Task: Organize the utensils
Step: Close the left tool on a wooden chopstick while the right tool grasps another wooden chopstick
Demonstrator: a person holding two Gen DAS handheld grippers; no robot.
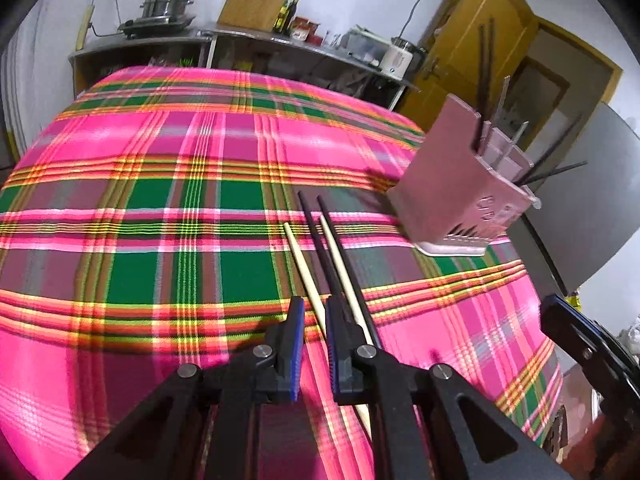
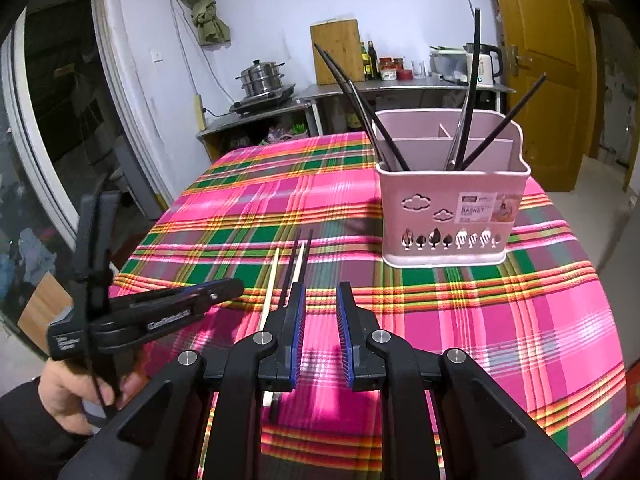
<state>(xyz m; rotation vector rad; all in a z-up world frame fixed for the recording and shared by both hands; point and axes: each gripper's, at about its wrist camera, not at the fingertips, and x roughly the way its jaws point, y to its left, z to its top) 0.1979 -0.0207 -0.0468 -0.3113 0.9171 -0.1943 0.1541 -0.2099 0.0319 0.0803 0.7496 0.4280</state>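
A pink utensil basket (image 2: 450,208) stands on the plaid tablecloth and holds several black chopsticks (image 2: 472,92) and a metal utensil. It also shows in the left wrist view (image 1: 460,188) at the right. Two pale wooden chopsticks (image 1: 300,268) and two black chopsticks (image 1: 320,240) lie side by side on the cloth. My left gripper (image 1: 312,308) is open just above them, its jaws either side of one pale chopstick. My right gripper (image 2: 320,300) is open and empty, just right of the loose chopsticks (image 2: 294,264). The left gripper (image 2: 236,286) shows at the left.
The table is covered by a pink and green plaid cloth (image 2: 500,320). Behind it, a steel counter (image 2: 400,86) carries a steamer pot (image 2: 262,76), a cutting board, bottles and a kettle. A yellow door (image 2: 536,60) is at the right.
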